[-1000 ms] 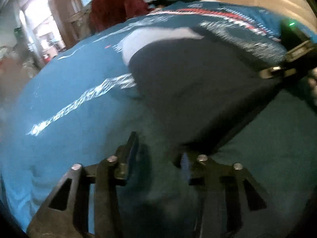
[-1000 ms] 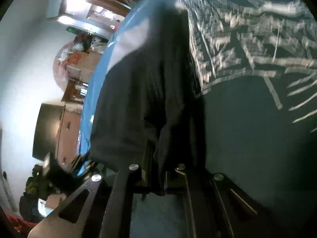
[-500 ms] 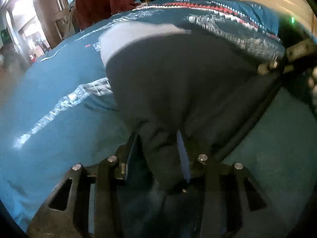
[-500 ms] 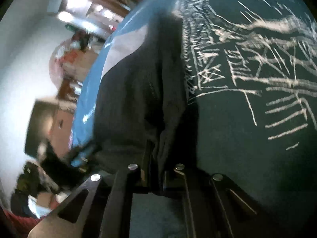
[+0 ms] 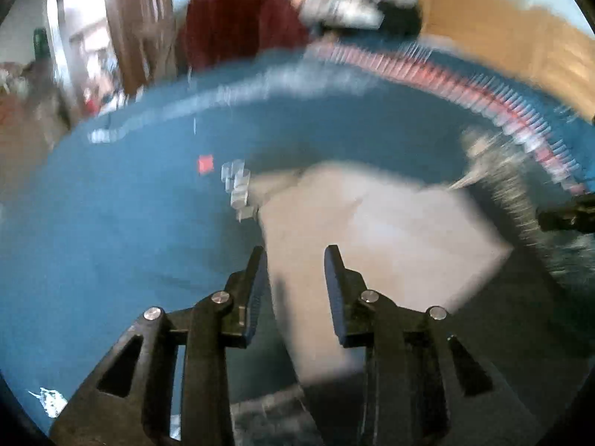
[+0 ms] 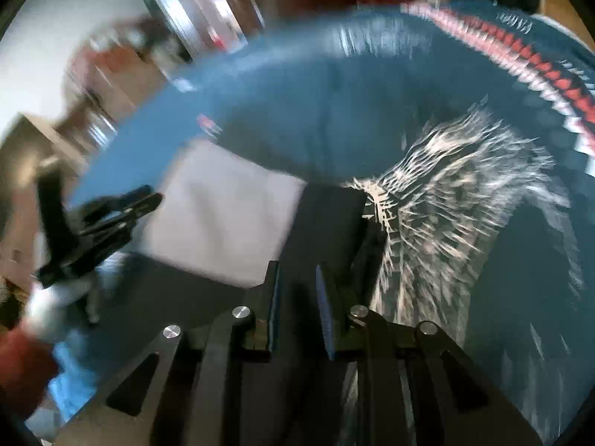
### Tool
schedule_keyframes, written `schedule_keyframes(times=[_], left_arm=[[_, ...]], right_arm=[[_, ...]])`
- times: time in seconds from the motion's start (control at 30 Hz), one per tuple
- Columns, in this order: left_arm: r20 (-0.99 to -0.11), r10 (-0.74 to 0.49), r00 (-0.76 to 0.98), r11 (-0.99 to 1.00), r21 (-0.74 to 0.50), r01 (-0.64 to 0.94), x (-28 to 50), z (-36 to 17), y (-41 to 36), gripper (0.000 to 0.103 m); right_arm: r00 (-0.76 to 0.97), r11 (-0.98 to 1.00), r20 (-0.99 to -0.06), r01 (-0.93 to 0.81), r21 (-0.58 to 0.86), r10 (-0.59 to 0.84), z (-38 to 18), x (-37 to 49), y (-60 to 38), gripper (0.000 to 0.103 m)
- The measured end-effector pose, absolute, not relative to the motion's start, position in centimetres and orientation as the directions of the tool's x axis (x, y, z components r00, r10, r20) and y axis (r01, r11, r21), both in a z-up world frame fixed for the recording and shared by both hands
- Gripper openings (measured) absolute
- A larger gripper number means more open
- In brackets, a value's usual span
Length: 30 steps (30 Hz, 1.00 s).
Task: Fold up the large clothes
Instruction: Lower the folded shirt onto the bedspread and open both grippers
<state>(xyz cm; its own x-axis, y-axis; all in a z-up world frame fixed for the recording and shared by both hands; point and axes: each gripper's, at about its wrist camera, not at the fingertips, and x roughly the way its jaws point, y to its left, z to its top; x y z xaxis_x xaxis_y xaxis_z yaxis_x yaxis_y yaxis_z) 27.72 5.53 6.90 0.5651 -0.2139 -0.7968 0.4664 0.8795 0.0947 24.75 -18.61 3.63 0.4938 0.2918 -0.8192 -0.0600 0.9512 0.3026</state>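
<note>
Largest in both of my wrist feeds is the teal blanket with white scribbled markings and a red-and-white zigzag border (image 5: pixel 122 230), spread flat and filling most of each view (both feeds are smeared with motion blur, so fine detail is lost). On top of it lies the dark grey garment with a pale grey-white panel (image 5: pixel 383 230), flat on the blanket. In the left wrist view the pale panel sits at the centre and runs toward 3 o'clock, with the dark cloth around it from 4 to 6 o'clock. In the right wrist view the same panel (image 6: pixel 223 230) is at about 9 o'clock from centre, with dark fabric below and to its right, and the white markings begin just past the garment's edge at 3 o'clock.

Beyond the blanket, at 12 o'clock in the left view, a dark red cloth-covered shape (image 5: pixel 238 26) stands by wooden furniture; I cannot tell what it is.

My left gripper (image 5: pixel 295 264) has its jaws apart, nothing between them, poised above the pale panel's left edge. It also shows in the right view at 9 o'clock (image 6: pixel 148 197).

My right gripper (image 6: pixel 296 278) has its jaws parted by a narrow gap, empty, over the dark fabric.
</note>
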Motion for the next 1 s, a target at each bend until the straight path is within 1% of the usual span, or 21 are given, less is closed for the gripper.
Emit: schedule_keyframes(times=[0.03,0.1,0.17,0.2,0.23,0.3,0.37,0.4,0.43,0.47,0.5,0.57,0.63,0.67,0.7,0.73,0.77,0.8,0.9,0.97,1.0], left_arm=[[-0.807,-0.215,0.550,0.881,0.083,0.467,27.5,5.8,5.2,0.039],[-0.795,-0.207,0.570,0.885,0.096,0.455,26.9,5.9,5.1,0.040],[-0.790,-0.210,0.576,0.887,0.094,0.452,25.7,7.1,5.4,0.039],[-0.777,-0.219,0.590,0.883,0.100,0.459,24.4,8.1,5.8,0.036],[-0.759,-0.241,0.605,0.879,0.094,0.468,23.2,9.2,6.3,0.035],[-0.689,-0.330,0.645,0.860,0.063,0.507,17.2,12.1,7.9,0.037],[-0.660,-0.401,0.635,0.835,0.021,0.549,11.4,13.2,9.5,0.037],[-0.666,-0.418,0.618,0.822,0.012,0.569,9.2,12.7,9.8,0.038],[-0.693,-0.419,0.586,0.804,0.017,0.594,7.2,11.4,9.9,0.040],[-0.726,-0.396,0.562,0.793,0.037,0.608,6.3,10.0,9.8,0.042],[-0.777,-0.343,0.528,0.787,0.070,0.614,5.1,7.3,9.6,0.043],[-0.765,-0.337,0.549,0.812,0.059,0.580,4.4,5.7,10.3,0.044],[-0.763,-0.328,0.557,0.834,0.043,0.550,4.2,7.6,10.6,0.044],[-0.732,-0.330,0.596,0.853,0.038,0.520,3.4,9.1,11.2,0.044],[-0.702,-0.327,0.633,0.868,0.041,0.494,3.3,10.1,11.7,0.045],[-0.677,-0.308,0.668,0.889,0.045,0.456,2.8,10.9,12.4,0.056],[-0.668,-0.289,0.685,0.908,0.036,0.418,2.9,11.0,13.4,0.066],[-0.669,-0.265,0.695,0.929,0.018,0.371,3.1,10.6,14.4,0.078],[-0.703,-0.196,0.684,0.956,0.019,0.293,4.3,7.6,15.6,0.077],[-0.724,-0.196,0.661,0.960,-0.003,0.281,5.1,5.7,15.7,0.083],[-0.732,-0.205,0.650,0.963,-0.032,0.267,5.8,5.6,16.1,0.093]], right_arm=[[0.428,0.948,-0.854,-0.020,0.319,0.296,1.0,26.2,-18.7,0.014],[0.446,0.927,-0.832,0.011,0.375,0.330,0.3,26.1,-19.6,0.013],[0.453,0.935,-0.835,0.007,0.354,0.313,1.3,25.1,-19.6,0.013],[0.462,0.948,-0.841,0.004,0.317,0.280,2.0,24.3,-19.3,0.015],[0.481,0.957,-0.839,0.000,0.289,0.253,3.0,23.1,-19.0,0.022],[0.570,0.956,-0.780,-0.032,0.291,0.256,6.3,17.9,-17.9,0.022],[0.621,0.959,-0.741,-0.066,0.275,0.255,7.7,12.6,-16.1,0.030],[0.635,0.966,-0.736,-0.077,0.245,0.237,7.5,9.5,-14.8,0.038],[0.631,0.970,-0.742,-0.077,0.229,0.226,6.7,7.7,-13.9,0.041],[0.594,0.970,-0.772,-0.066,0.236,0.228,4.5,5.8,-12.9,0.041],[0.559,0.967,-0.794,-0.061,0.249,0.240,2.7,5.2,-12.4,0.041],[0.585,0.976,-0.785,-0.061,0.210,0.205,1.0,4.3,-11.5,0.041],[0.601,0.989,-0.787,-0.043,0.145,0.141,2.1,4.0,-10.6,0.042],[0.621,0.992,-0.776,-0.021,0.121,0.108,3.3,3.4,-10.1,0.043],[0.644,0.993,-0.759,-0.018,0.115,0.100,4.0,2.7,-9.7,0.051],[0.663,0.994,-0.743,-0.015,0.105,0.088,4.6,1.7,-9.1,0.070],[0.692,0.996,-0.720,0.005,0.090,0.061,5.0,0.3,-8.5,0.080],[0.710,0.996,-0.702,0.020,0.087,0.047,5.1,-0.5,-8.4,0.094],[0.733,0.999,-0.680,0.053,0.012,-0.031,4.2,-0.3,-7.5,0.094],[0.747,0.998,-0.662,0.053,-0.035,-0.063,3.7,0.9,-7.4,0.096],[0.732,0.999,-0.680,0.048,-0.017,-0.047,3.1,1.9,-7.7,0.103]])
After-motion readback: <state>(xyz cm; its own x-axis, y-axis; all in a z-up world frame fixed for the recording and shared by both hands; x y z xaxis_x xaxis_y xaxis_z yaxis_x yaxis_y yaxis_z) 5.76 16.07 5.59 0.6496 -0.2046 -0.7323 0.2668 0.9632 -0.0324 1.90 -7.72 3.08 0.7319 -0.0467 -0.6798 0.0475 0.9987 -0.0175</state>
